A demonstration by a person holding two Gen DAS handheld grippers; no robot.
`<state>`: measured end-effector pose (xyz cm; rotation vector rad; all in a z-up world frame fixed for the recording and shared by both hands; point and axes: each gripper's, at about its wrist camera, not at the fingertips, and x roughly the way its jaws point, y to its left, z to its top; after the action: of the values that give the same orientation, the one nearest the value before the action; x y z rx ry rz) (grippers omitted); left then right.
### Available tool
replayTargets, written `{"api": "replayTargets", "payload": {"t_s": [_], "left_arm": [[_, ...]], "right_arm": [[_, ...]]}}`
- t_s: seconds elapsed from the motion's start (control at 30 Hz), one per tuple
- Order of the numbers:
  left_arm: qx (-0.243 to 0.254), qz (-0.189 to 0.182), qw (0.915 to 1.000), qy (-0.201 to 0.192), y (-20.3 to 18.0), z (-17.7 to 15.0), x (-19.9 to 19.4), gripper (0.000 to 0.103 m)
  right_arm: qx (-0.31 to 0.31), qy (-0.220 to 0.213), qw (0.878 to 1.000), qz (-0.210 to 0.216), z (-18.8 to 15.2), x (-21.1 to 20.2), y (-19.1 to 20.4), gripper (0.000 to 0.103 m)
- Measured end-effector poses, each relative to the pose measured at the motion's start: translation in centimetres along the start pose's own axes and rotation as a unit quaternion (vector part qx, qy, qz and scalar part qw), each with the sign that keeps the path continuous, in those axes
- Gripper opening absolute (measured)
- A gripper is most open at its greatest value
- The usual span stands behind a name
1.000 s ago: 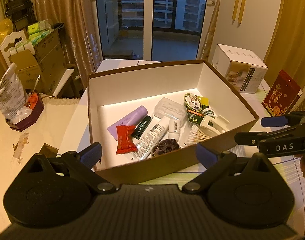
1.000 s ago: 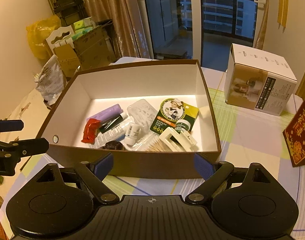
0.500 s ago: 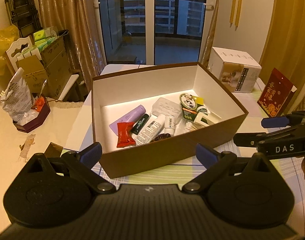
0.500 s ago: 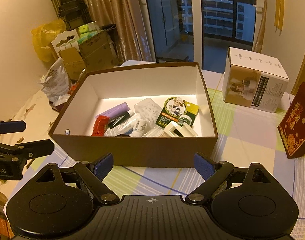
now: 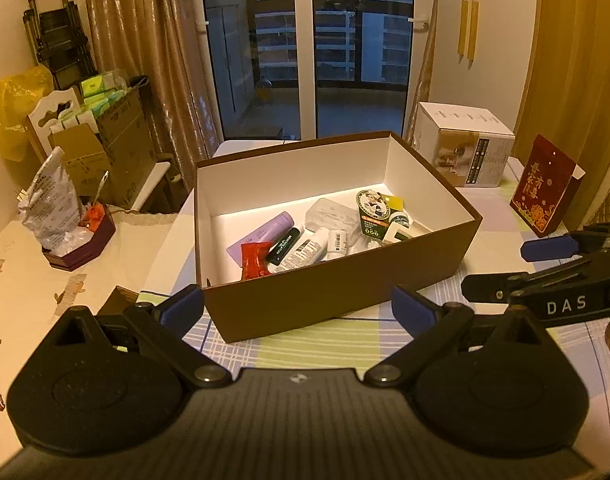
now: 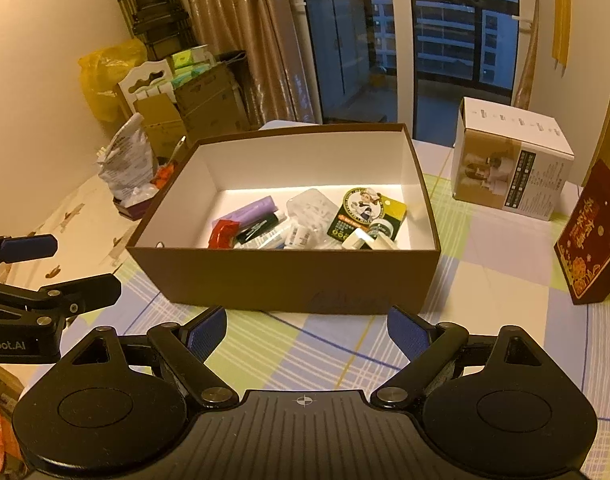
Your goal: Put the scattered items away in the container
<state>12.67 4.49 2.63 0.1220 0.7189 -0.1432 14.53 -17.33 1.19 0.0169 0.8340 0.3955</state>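
Checked tablecloth (image 6: 345,344) under brown, white-lined box (image 6: 289,280) of toiletries, both tools, left (image 5: 297,312) and right (image 6: 307,330), spread, empty.

"DAS" on right claw (image 5: 545,268), "Robot.AI" on left claw (image 6: 71,268)

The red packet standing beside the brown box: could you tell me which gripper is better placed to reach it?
Right, probably. The red packet stands on the side of the right gripper; the left gripper sits farther across. Both jaws open.
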Motion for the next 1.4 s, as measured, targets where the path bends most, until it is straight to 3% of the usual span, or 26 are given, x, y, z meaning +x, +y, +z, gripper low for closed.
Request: {"api": "replayTargets", "payload": {"t_s": [0.47,1.4], "left_arm": [[0.022,0.014,0.9996,-0.012,-1.4,-1.9,-2.3,0.101],[0.017,0.023,0.9996,-0.008,-3.5,-3.8,-4.6,0.101]], "right_arm": [[-0.008,-0.004,1.0,-0.007,-2.0,-1.9,0.9,0.093],[-0.018,-0.015,1.0,-0.016,-4.2,-4.5,0.9,0.093]]}}
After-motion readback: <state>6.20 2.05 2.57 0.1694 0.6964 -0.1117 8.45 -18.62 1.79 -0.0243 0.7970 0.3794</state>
